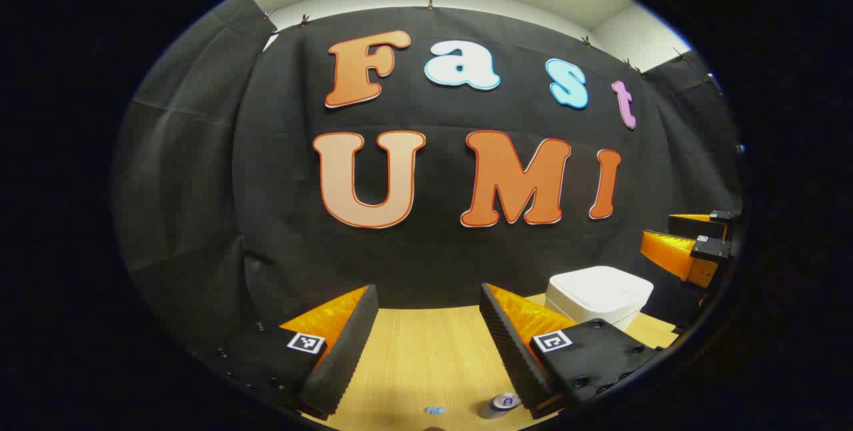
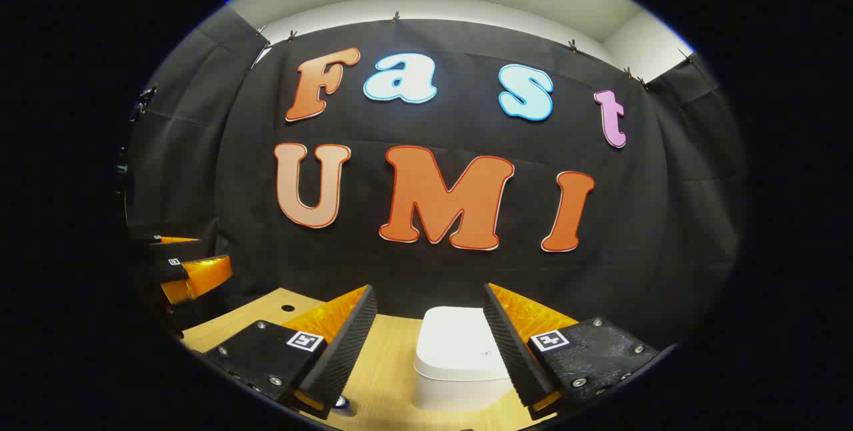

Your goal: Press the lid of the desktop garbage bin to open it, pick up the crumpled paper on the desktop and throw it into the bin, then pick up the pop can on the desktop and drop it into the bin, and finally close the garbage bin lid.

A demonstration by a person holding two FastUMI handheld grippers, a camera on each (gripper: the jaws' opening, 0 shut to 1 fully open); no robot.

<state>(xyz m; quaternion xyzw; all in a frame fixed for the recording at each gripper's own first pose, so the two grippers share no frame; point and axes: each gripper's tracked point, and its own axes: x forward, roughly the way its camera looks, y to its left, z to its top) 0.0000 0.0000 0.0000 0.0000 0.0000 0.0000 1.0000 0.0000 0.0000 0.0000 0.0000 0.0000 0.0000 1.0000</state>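
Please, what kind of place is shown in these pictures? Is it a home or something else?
Probably a staged recording booth, not a real home: black cloth clipped up as a wall, a bare wooden desktop, and only a white garbage bin, lid closed, a pop can and a small blue scrap laid out.

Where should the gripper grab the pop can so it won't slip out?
The pop can seems to lie on its side on the wooden desktop, its end facing the left gripper. Probably best to come down from above with open fingers and pinch the middle of its round body, one finger on each long side. Gripping across the ends looks harder, and a round can may roll.
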